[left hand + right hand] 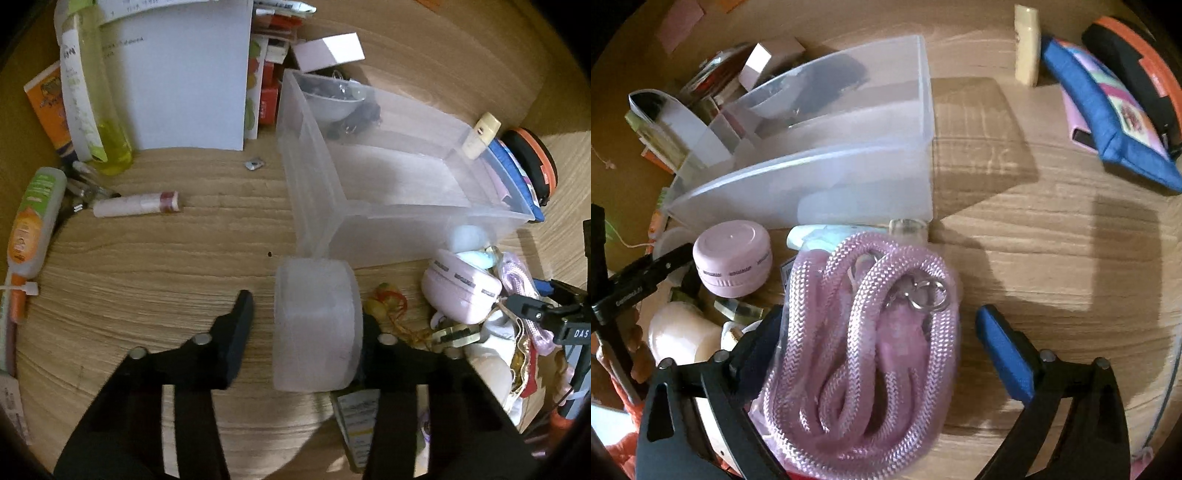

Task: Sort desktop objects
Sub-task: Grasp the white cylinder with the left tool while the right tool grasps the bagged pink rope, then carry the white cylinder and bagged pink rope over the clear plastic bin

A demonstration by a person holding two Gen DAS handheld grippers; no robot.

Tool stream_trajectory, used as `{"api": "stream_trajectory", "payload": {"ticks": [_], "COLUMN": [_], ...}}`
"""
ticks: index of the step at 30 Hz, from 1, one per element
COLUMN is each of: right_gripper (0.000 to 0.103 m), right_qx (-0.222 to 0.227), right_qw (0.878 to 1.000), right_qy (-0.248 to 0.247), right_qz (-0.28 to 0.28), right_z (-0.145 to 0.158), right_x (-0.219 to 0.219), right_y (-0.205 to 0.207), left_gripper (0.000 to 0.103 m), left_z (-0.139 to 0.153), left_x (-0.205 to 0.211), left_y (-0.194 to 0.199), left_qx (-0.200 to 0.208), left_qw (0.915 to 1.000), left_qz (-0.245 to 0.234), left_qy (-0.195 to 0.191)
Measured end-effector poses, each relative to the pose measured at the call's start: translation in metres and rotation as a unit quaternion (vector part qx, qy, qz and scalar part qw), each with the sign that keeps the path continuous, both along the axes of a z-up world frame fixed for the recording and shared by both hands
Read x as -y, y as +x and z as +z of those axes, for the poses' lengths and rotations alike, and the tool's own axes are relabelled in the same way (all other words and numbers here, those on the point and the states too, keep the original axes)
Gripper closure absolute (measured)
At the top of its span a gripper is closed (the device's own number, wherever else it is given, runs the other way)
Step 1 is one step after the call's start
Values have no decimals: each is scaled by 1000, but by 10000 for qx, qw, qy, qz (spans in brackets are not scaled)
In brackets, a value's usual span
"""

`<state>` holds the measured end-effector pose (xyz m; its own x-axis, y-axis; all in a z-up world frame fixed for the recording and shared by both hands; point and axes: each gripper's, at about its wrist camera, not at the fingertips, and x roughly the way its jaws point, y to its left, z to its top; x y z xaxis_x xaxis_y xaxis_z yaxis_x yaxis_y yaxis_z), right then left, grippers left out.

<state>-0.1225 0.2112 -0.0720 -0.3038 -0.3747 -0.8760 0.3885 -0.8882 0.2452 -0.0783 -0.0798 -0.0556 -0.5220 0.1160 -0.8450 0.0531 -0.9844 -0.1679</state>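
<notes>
1. Left wrist view: left gripper [306,325] jaws spread wide. A frosted round tub [316,326] sits between them against the right finger, clear of the left one; not clamped. Clear bin [369,177] stands on the bench [147,266] at 12 to 1 o'clock.
2. Right wrist view: right gripper [882,325] jaws spread wide. Bagged pink rope [864,354] lies between them, against the left finger, clear of the blue right one. Bin [812,177] at 11 o'clock; pink jar [733,264] at 9 o'clock.
</notes>
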Motion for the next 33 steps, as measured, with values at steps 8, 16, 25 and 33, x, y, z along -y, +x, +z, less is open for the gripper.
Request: {"api": "stream_trajectory", "payload": {"ticks": [8, 16, 25, 33], "right_gripper": [45, 53, 53, 53], "right_qx": [-186, -529, -1232, -1846], "right_qw": [9997, 9985, 9918, 9804], "right_qy": [-65, -94, -289, -612], "right_qz": [140, 42, -169, -322], "right_z": [12, 28, 71, 105], "right_x": [-2, -17, -27, -20], "right_y": [6, 11, 19, 7], "left_gripper": [74, 74, 74, 74], "left_z": [6, 23, 43, 66], "left_x": [2, 5, 9, 9], "left_y": [3, 15, 18, 7], "left_qx": [-169, -454, -754, -1015], "left_qw": [9998, 9985, 9963, 9941], "left_qz": [133, 255, 410, 327], "left_qy": [-22, -150, -14, 171]}}
